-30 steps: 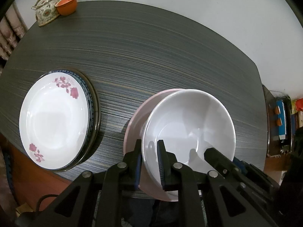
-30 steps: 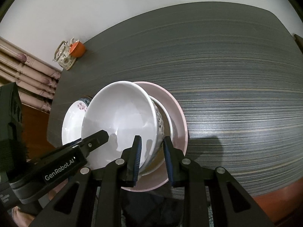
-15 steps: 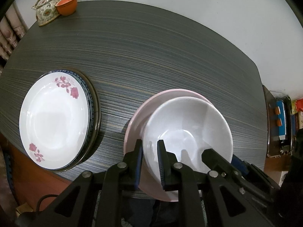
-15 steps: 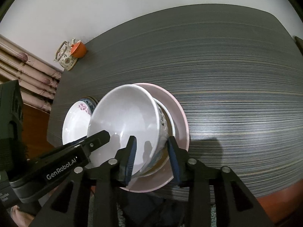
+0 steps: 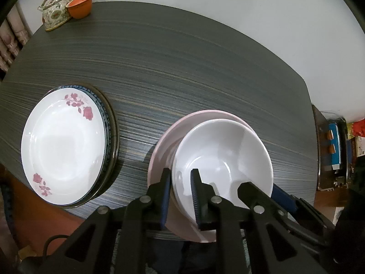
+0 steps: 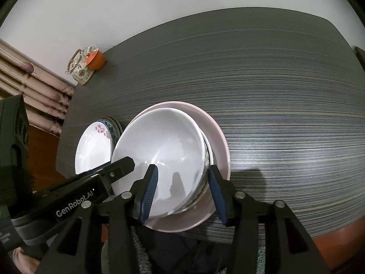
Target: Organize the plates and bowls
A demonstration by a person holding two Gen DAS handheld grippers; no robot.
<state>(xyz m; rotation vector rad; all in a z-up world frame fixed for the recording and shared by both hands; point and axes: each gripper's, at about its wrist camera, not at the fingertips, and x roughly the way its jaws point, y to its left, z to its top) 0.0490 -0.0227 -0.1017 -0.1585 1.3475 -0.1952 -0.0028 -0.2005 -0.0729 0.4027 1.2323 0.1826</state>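
A: Start big. What's on the table (image 6: 273, 91)?

B: A stack of plates (image 5: 63, 146) at the near left edge, rose-patterned one on top. Beside it a pink plate (image 6: 220, 141) carrying nested bowls, the white bowl (image 6: 168, 150) uppermost (a patterned bowl peeks out beneath it).

A: So which step?

B: Setting that white bowl down onto the bowl stack, I'd judge; it looks seated. The right claw (image 6: 182, 191) has just been opening, its pads standing off the rim on both sides. The left claw (image 5: 181, 196) straddles the near rim, jaws nearly closed and easing apart; whether its pads press I can't tell.

A: Next?

B: Probably free the left claw fully, then lift both straight up without snagging the rim.
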